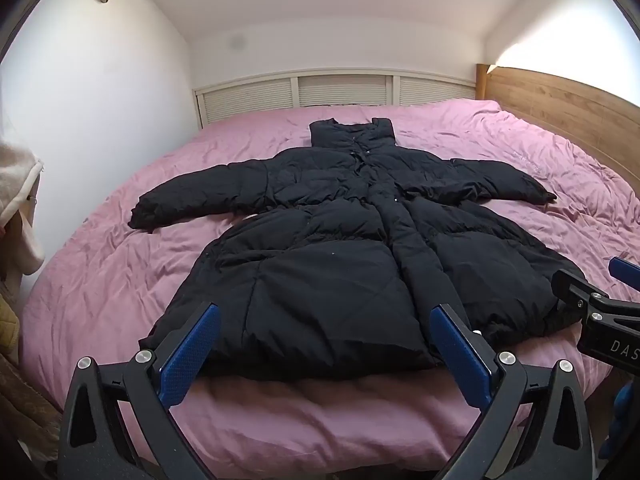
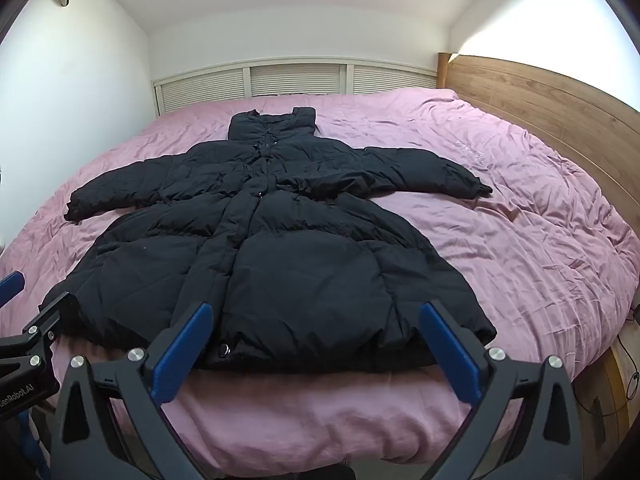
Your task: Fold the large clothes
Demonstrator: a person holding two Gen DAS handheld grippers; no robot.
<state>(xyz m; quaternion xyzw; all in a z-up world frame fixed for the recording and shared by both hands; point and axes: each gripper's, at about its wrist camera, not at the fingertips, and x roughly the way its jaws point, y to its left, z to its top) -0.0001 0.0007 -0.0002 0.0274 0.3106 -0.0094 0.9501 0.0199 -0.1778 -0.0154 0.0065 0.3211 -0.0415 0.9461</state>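
Note:
A long black puffer coat point(image 1: 340, 248) lies spread flat, front up, on a pink duvet point(image 1: 120, 280), sleeves out to both sides and collar toward the far wall. It also shows in the right wrist view point(image 2: 280, 248). My left gripper point(image 1: 326, 316) is open and empty, hovering just above the coat's near hem on its left half. My right gripper point(image 2: 316, 314) is open and empty above the hem's right half. The right gripper's body point(image 1: 600, 312) shows at the left wrist view's right edge, and the left gripper's body point(image 2: 28, 344) at the right wrist view's left edge.
A wooden headboard point(image 2: 540, 96) runs along the bed's right side. White louvred panels point(image 1: 336, 92) line the far wall. A white wall and pale fabric items point(image 1: 20, 200) stand close on the left. A cable point(image 2: 628, 360) hangs at the bed's right edge.

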